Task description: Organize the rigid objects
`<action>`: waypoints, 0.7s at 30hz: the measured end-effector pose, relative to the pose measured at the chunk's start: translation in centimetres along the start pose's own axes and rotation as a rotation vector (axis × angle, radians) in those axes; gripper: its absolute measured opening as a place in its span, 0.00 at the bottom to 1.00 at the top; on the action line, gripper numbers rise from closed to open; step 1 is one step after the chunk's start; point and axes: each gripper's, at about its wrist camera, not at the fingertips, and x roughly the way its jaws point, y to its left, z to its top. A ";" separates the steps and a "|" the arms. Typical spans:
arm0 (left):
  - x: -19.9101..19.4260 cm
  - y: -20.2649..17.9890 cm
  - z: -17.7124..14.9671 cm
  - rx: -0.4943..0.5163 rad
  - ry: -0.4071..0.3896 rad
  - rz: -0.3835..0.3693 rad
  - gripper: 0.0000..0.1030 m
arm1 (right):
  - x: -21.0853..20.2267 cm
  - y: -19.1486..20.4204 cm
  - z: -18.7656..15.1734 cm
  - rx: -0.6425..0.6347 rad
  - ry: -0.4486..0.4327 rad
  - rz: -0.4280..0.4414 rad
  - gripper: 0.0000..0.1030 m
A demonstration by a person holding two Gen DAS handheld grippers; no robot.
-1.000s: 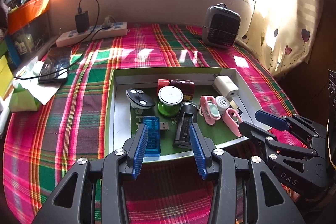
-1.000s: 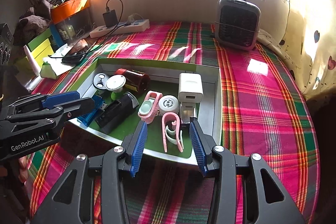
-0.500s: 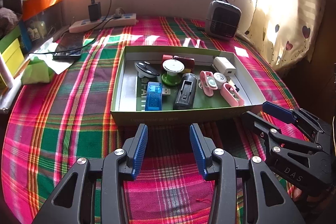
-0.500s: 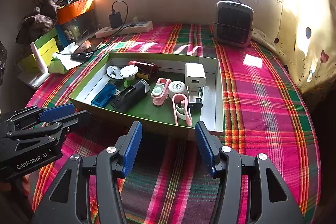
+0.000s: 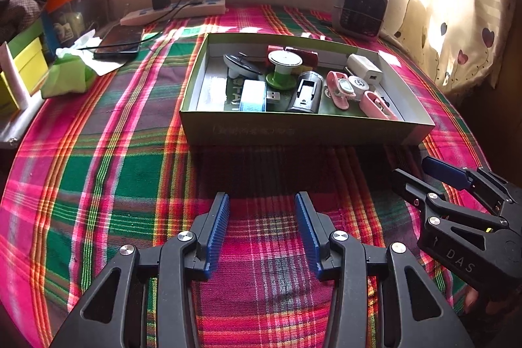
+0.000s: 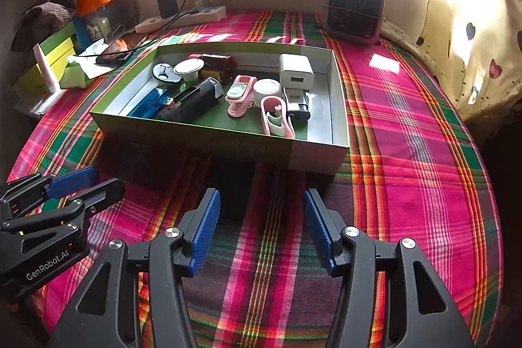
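1. The left gripper [image 5: 261, 230] is released, its blue-padded jaws spread with nothing between them, hovering over the plaid cloth [image 5: 114, 172] at the 6 o'clock side of the green box [image 5: 303, 131].
2. The right gripper [image 6: 261, 230] is likewise released and empty, jaws apart, also on the box's 6 o'clock side; in the left wrist view it shows at about 4 o'clock.
3. The box sits on the cloth, well apart from both grippers, holding the small rigid objects.
4. Inside, seen from the left wrist: a blue USB device [image 5: 253, 98] lies near the front wall, with a black cylindrical gadget [image 5: 305, 92] just beside it at 3 o'clock.
5. A green spool with a white top [image 5: 283, 67] stands behind them, a dark red can [image 5: 301, 56] lying at its 1 o'clock.
6. A white charger cube [image 5: 364, 67] sits toward the back right; two pink holders [image 5: 376, 105] lie in front of it.
7. Outside the box, a small heater [image 5: 359, 8] stands at 1 o'clock and a power strip [image 5: 176, 12] at 11 o'clock.
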 end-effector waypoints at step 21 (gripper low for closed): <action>0.3 -1.8 -0.6 0.011 -0.028 0.123 0.48 | 0.2 -0.5 -0.7 0.034 0.028 -0.040 0.66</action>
